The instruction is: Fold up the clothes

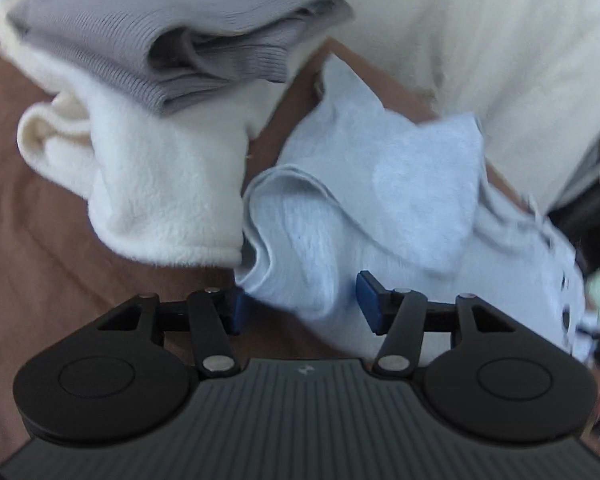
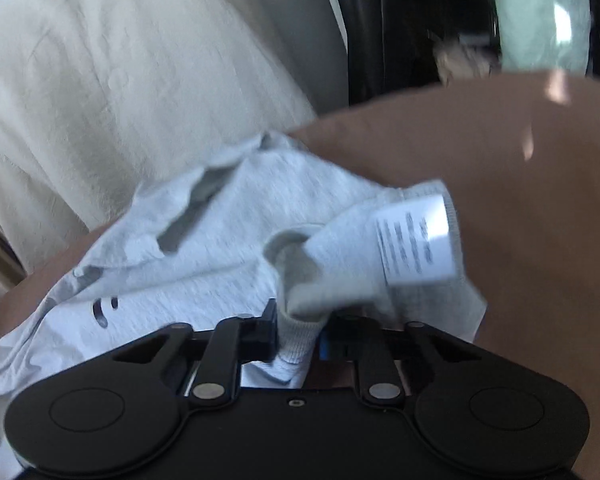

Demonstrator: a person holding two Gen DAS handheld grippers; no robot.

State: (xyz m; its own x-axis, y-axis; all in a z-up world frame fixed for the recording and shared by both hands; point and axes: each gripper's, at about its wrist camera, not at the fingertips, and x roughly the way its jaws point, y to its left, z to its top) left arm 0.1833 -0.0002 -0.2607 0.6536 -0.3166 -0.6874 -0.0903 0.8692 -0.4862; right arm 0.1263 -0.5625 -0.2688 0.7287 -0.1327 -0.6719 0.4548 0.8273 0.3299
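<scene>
Right gripper pinching grey garment edge, brown surface beyond

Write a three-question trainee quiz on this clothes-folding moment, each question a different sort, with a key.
1. True or false: the right claw is shut on a bunched fold of the light grey knit garment.
2. Multiple choice: in the left wrist view, what lies on top of the cream fleece garment? A) a ribbed grey folded garment B) a red towel C) a pair of shoes
3. Fill in: the white care label is attached to the ____ garment.

Key: 1 true; 2 A; 3 light grey knit.
</scene>
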